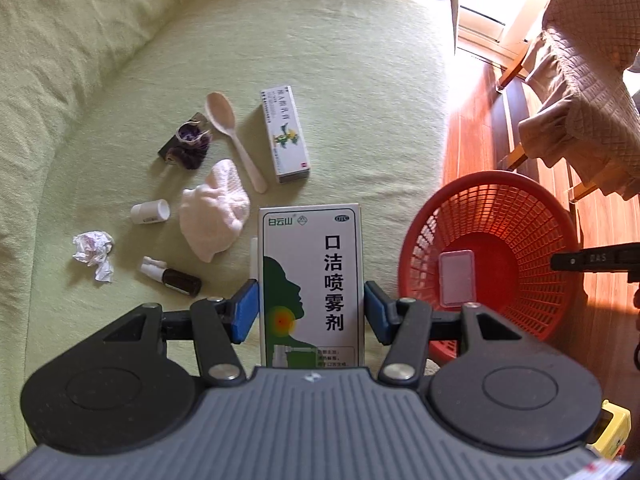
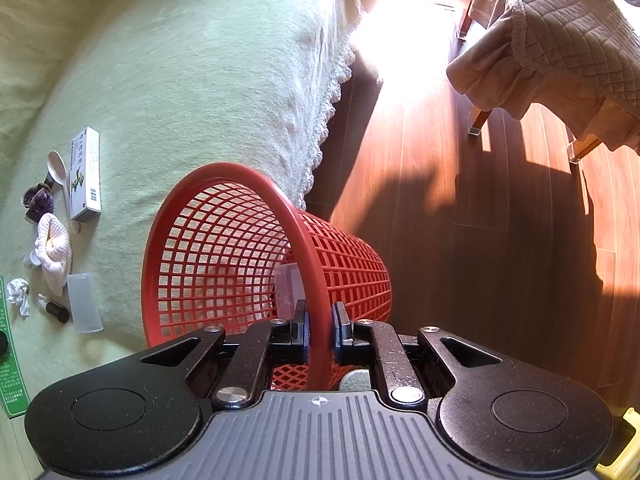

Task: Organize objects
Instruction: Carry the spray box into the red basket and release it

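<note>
My left gripper (image 1: 310, 312) is shut on a white and green spray box (image 1: 310, 276), its blue pads pressed on the two sides, held above the green cover. Right of it stands the red mesh basket (image 1: 492, 216) with a clear plastic case (image 1: 457, 278) inside. My right gripper (image 2: 320, 336) is shut on the basket's rim (image 2: 280, 204), tilting it against the cushion edge. On the cover lie a spoon (image 1: 232, 132), a long box (image 1: 286, 134), a purple scrunchie (image 1: 188, 144), a white cloth (image 1: 214, 208), a small white bottle (image 1: 150, 211), crumpled paper (image 1: 94, 252) and a dark spray bottle (image 1: 172, 278).
A clear plastic cup (image 2: 84, 302) lies on the cover near the basket. The cover's lace edge (image 2: 324, 120) drops to a wooden floor (image 2: 440, 200). A quilted brown throw (image 2: 560, 40) hangs over furniture on wooden legs at the right.
</note>
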The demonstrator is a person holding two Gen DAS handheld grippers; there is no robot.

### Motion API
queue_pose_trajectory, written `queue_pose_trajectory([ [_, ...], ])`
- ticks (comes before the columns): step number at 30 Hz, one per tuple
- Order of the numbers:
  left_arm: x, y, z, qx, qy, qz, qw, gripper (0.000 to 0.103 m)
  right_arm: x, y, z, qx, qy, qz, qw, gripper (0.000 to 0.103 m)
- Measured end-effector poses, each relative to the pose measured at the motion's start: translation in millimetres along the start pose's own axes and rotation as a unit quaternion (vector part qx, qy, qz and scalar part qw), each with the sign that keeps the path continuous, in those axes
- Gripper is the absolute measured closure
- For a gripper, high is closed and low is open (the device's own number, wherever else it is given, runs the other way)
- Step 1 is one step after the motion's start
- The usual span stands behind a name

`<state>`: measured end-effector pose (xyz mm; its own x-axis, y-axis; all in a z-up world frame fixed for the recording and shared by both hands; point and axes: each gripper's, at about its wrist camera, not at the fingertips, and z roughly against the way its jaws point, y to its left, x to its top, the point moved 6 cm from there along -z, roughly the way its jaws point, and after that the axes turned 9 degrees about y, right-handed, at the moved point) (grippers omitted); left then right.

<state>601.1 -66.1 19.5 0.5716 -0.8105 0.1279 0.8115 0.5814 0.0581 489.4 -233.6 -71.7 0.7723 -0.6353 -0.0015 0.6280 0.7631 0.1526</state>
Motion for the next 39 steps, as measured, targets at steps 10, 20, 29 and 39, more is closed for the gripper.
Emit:
queue_pose_trajectory([
  [10,4.6,-56.1,-20.9,-0.023,0.015,-0.024,0.9993,0.052,0.2,1.2,-0.2,0.003,-0.003,0.011,1.000,0.095],
  [20,12.4,-103.0,-40.1,-0.035,0.036,-0.055,0.9972,0.052,0.1,4.2,2.3,0.002,-0.009,0.019,1.000,0.095],
  [29,17.0,-125.2,-43.4,-0.049,0.042,-0.069,0.9956,0.052,-1.3,3.7,2.4,0.002,-0.010,0.021,1.000,0.095],
  [39,24.0,-119.9,-41.7,-0.045,0.039,-0.061,0.9964,0.049,1.0,5.9,0.9,0.004,-0.013,0.024,1.000,0.094],
])
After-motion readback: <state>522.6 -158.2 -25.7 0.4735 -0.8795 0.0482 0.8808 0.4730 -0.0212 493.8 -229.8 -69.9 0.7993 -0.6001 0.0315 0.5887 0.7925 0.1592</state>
